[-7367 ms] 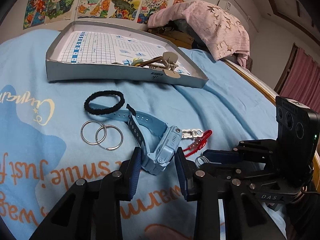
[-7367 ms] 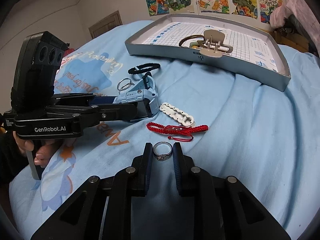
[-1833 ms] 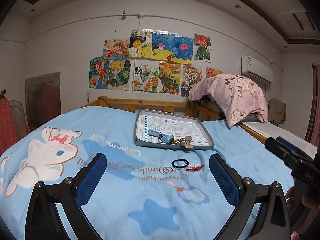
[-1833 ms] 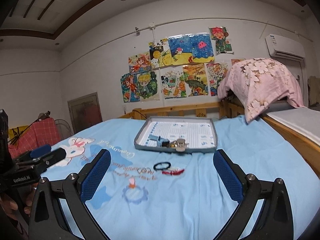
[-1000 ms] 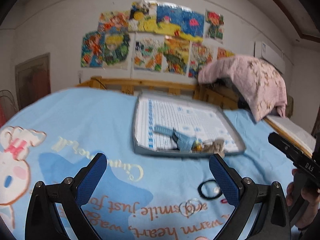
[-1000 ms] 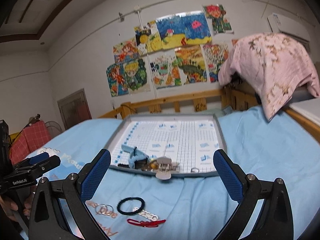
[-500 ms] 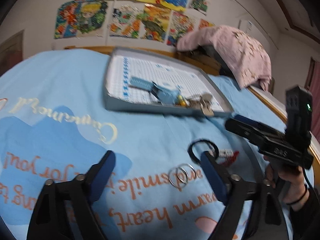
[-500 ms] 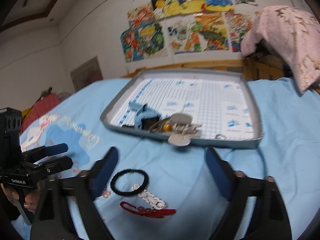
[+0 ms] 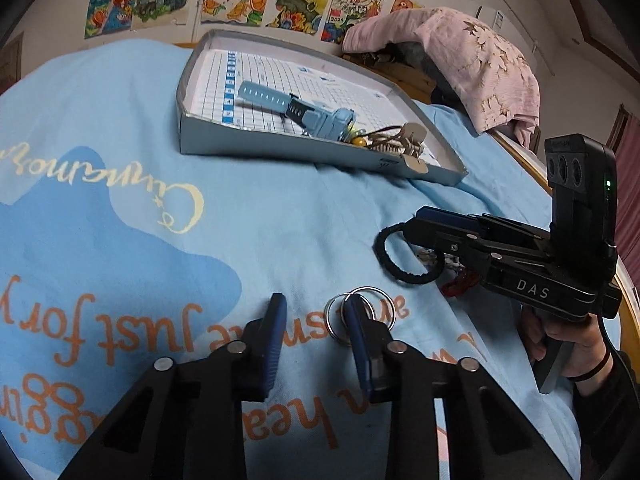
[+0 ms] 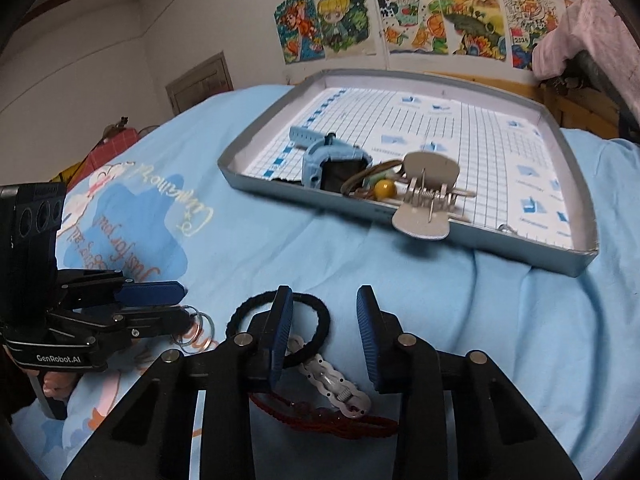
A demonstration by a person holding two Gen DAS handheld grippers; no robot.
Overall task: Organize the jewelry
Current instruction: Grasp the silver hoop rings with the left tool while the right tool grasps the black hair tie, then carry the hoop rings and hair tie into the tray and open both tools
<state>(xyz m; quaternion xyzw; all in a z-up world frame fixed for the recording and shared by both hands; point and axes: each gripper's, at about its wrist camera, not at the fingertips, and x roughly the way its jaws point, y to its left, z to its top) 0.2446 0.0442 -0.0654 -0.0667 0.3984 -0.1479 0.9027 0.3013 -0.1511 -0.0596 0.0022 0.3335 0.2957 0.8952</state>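
Down low over the blue bedspread (image 9: 280, 216), your left gripper (image 9: 314, 312) in the left wrist view stands with its jaws apart and empty, the right-hand finger resting over the pair of linked silver rings (image 9: 360, 314), so a squeeze from here would likely miss them unless you shift across. Beyond, the grey tray (image 9: 248, 148) holds the blue watch (image 9: 296, 110) and a beige hair claw (image 9: 412, 142) against its near wall, probably because items get dropped just over the rim. Your right gripper (image 9: 424, 220) reaches in above the black hair tie (image 9: 404, 256).

Now the right wrist view: your right gripper (image 10: 324, 320) is spread and grips nothing, its left finger lying across the black hair tie (image 10: 280, 324), which looks like its target. A white chain bracelet (image 10: 332, 384) and red cord (image 10: 340, 420) wait just beneath, touching each other. The left gripper (image 10: 176, 304) hovers at the silver rings (image 10: 196, 330). The tray (image 10: 520, 248) sits well ahead.
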